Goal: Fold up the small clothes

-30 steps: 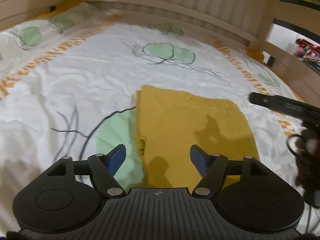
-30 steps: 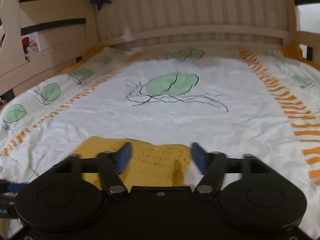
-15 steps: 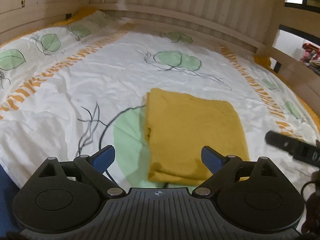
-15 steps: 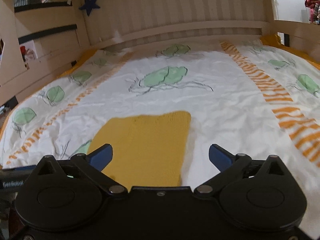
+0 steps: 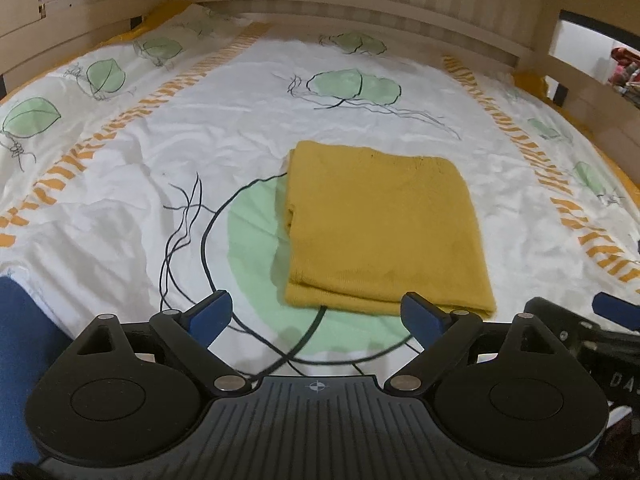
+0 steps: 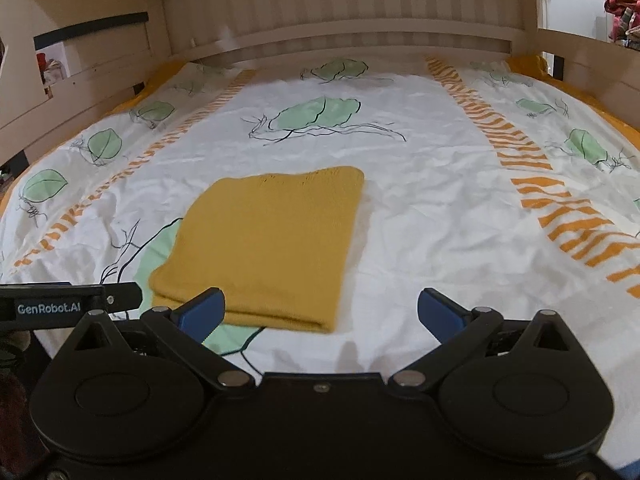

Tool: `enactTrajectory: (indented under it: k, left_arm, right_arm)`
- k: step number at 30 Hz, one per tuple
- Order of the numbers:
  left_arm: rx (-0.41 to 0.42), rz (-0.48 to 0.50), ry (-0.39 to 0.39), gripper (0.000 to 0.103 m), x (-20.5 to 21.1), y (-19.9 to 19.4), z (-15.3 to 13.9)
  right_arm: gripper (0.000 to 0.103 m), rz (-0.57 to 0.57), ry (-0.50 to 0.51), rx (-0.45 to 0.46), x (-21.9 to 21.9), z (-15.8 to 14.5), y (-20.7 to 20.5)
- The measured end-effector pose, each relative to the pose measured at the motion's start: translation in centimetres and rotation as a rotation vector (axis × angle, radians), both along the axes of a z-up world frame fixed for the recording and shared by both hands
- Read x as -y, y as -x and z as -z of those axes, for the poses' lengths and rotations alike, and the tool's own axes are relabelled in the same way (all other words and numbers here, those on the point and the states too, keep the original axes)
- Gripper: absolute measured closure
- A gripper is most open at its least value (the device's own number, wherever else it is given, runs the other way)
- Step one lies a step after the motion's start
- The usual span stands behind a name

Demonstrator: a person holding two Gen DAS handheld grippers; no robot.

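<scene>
We see a mustard-yellow knitted garment point(image 5: 384, 232) folded into a flat rectangle, lying on a white bedsheet printed with green leaves and orange stripes point(image 5: 168, 152). Our left gripper point(image 5: 318, 316) hangs just short of its near edge, jaws spread wide and empty. Our right gripper point(image 6: 320, 314) is likewise wide apart, gripping nothing.

black left gripper point(image 5: 318, 316) – blue pads point(image 5: 210, 312), silver screws, ribbed body.
</scene>
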State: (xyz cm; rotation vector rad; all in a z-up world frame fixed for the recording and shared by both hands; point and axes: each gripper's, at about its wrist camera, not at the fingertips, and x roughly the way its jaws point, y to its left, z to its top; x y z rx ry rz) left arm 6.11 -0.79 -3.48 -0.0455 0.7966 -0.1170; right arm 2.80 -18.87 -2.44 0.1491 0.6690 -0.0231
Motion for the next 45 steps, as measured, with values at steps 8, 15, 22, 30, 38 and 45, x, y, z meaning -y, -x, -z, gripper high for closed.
enactTrajectory:
  k: [8, 15, 22, 30, 38, 45]
  left_arm:
    - [0.004, -0.020, -0.119, 0.013, 1.2, 0.5, -0.3]
    - [-0.021, 0.003, -0.107, 0.013, 1.3, 0.6, -0.1]
    - [-0.045, 0.019, -0.111, 0.013, 1.7, 0.6, 0.3]
    - [-0.058, 0.017, -0.117, 0.013, 1.8, 0.8, 0.3]
    - [-0.067, 0.012, -0.113, 0.013, 1.6, 0.6, 0.4]
    - [-0.069, 0.009, -0.109, 0.013, 1.5, 0.7, 0.5]
  right_arm:
    - [0.001, 0.023, 0.040, 0.014, -0.2, -0.2, 0.8]
    - [0.001, 0.073, 0.071, 0.013, 0.0, -0.7, 1.0]
    - [0.001, 0.072, 0.026, -0.012, 0.4, -0.4, 1.0]
    - [0.001, 0.046, 0.017, -0.021, -0.2, -0.2, 0.9]
    - [0.001, 0.037, 0.007, -0.021, -0.4, -0.2, 1.0]
    - [0.001, 0.036, 0.003, -0.025, -0.6, -0.1, 1.0]
